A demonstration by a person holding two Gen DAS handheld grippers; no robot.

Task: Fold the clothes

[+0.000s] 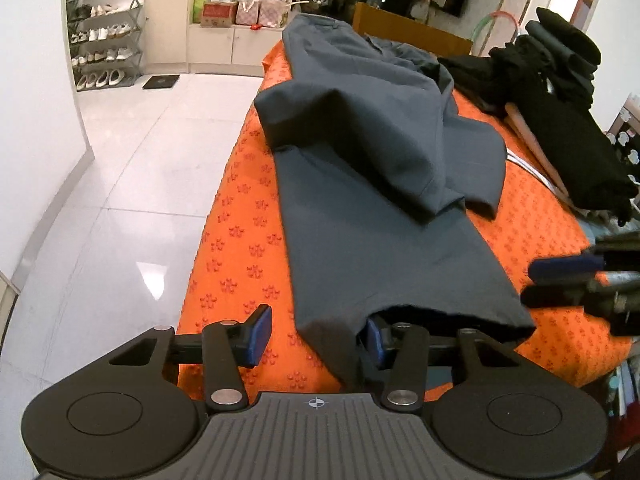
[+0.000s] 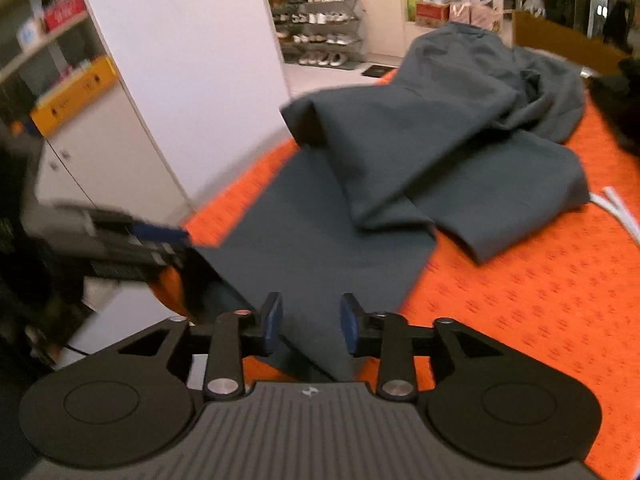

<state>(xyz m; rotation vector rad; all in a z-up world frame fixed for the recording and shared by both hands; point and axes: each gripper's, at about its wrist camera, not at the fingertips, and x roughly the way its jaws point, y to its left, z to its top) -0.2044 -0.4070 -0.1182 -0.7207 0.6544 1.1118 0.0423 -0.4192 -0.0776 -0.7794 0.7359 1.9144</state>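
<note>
Grey trousers (image 1: 380, 216) hem between parted left jaws, unpinched; right jaws likewise parted over hem, unpinched

Orange patterned bed (image 1: 248, 216): grey trousers (image 1: 360, 184), black clothes pile (image 1: 560, 120).

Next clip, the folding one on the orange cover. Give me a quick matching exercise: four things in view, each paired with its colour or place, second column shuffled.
Column one:
1. trousers
2. table cover
3. pile of dark clothes
4. shoe rack

Column two:
A. orange with a small repeated pattern
B. against the far wall, beyond the white floor
C. grey, partly folded over itself
D. black, at the table's far right in the left wrist view

Pairs: 1-C, 2-A, 3-D, 4-B
</note>
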